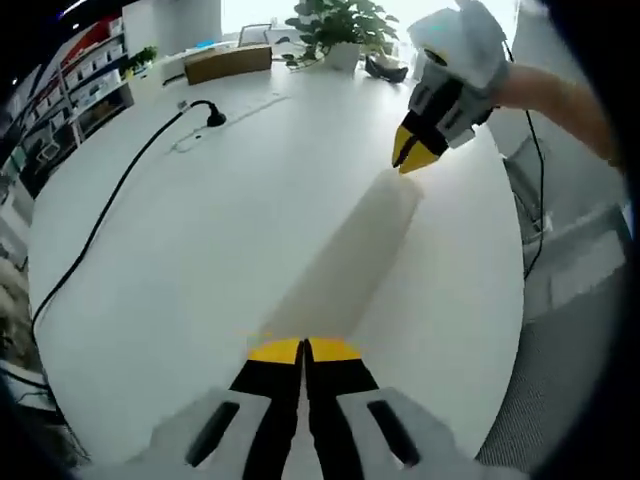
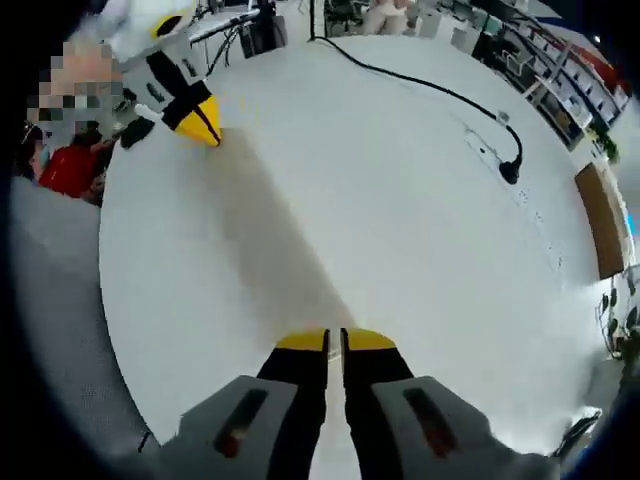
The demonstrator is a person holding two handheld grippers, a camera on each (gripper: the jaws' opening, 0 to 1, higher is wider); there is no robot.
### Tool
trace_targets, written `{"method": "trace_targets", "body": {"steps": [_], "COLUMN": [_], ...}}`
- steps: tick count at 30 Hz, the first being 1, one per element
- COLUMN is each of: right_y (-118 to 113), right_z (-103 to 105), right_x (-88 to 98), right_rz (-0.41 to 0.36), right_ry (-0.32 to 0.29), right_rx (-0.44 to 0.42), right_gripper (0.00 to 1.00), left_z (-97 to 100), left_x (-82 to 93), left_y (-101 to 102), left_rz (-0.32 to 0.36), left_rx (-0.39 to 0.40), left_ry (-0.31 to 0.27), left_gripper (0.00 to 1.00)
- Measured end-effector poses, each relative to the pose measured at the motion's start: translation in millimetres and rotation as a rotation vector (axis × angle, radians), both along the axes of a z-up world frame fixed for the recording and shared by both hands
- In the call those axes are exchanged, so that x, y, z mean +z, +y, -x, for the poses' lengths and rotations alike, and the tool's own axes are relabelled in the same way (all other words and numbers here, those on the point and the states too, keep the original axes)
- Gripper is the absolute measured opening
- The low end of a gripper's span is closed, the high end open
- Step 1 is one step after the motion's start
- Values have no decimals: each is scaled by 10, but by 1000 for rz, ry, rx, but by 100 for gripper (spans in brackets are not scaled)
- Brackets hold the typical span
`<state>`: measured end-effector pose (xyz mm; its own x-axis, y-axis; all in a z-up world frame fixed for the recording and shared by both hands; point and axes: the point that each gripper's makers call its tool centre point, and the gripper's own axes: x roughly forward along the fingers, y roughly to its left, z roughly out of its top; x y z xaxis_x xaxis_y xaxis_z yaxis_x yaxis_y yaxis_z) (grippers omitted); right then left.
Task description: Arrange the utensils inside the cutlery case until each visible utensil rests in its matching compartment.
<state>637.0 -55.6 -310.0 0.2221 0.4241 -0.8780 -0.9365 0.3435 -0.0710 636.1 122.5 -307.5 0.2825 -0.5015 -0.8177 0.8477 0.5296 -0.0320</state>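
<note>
In the left gripper view, the left gripper (image 1: 303, 350) rises from the bottom with its yellow-tipped black jaws pressed together, only a thin dark seam between them, and nothing visible between the tips. Just ahead of those tips a long pale cylinder-like object (image 1: 350, 255) stretches away across the white table (image 1: 200, 250); it looks like a rolled or closed cutlery case, though its surface is too plain and blurred to be sure. Its near end lies at the left gripper's tips and its far end reaches the right gripper (image 1: 413, 152), which comes in from the upper right with its yellow tips closed at that end. Whether either gripper pinches the object cannot be told. To the left of the jaws a black cable (image 1: 110, 205) curves across the table to a plug (image 1: 213, 117). Far ahead stand a potted plant (image 1: 340, 30) and a brown box (image 1: 228, 63).

In the right gripper view, the right gripper (image 2: 335, 341) shows its jaws nearly closed, a narrow gap left between the yellow tips. The same pale object (image 2: 270, 230) runs from just ahead of them toward the upper left, where the left gripper (image 2: 203, 118) meets its far end. The black cable (image 2: 410, 80) crosses the table ahead and to the right, ending at the plug (image 2: 510, 170).
</note>
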Motion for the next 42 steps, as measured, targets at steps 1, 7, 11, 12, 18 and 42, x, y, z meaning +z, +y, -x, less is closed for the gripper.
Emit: {"method": "trace_targets", "body": {"steps": [1,7,11,12,18,42], "right_y": [50,88,71,44,13,17], "right_z": [28,91,94,77,64,804], "right_x": [14,-225,-395,-412,-487,-484], "right_rz": [-23,50,111,133,140,129], "right_ry": [-5,-3,7,10,8,-6], "right_rx": [39,191,215,197,197,229], "right_gripper": [24,57,55,54,45,38], "left_z": [-36,-82,-100,-115,-36,691], "left_x": [32,-139,-216,-247,-414,-432], "left_y": [3,-55,-163,-177,-183,-168], "left_rz": [-4,-112,-69,-60,-93,-126], "left_rx": [-24,-251,-293,-285,-346,-380], "left_ry": [-41,-145,-177,-174,-150,-236], "left_gripper": [14,38,63,68,72,41]}}
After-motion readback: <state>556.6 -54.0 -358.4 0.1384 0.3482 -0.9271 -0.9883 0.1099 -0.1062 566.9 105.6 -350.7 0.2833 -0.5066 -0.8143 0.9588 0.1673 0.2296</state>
